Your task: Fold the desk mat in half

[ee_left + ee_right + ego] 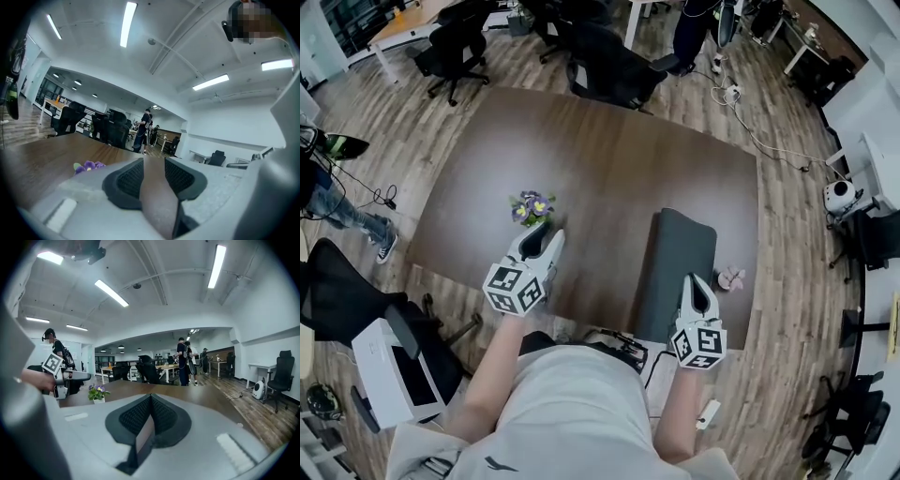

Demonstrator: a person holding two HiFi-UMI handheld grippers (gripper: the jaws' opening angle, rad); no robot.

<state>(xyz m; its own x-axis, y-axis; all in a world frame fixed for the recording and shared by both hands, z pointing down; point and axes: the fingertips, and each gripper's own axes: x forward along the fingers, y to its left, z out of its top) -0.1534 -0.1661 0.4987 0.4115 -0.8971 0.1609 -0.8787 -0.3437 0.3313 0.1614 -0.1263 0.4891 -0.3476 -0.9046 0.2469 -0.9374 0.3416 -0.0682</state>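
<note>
Left gripper (pixel 551 232) left of centre, jaws apart, empty, above brown table (pixel 609 150), right gripper (pixel 696 281) lower right, tips pinched together, over near edge of grey desk mat (pixel 680 246).

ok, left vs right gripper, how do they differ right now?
The white left gripper has jaws apart, over bare brown wooden table beside the purple potted flowers; the white right gripper has jaws closed tip to tip, over the dark grey desk mat. Both hold nothing.
</note>
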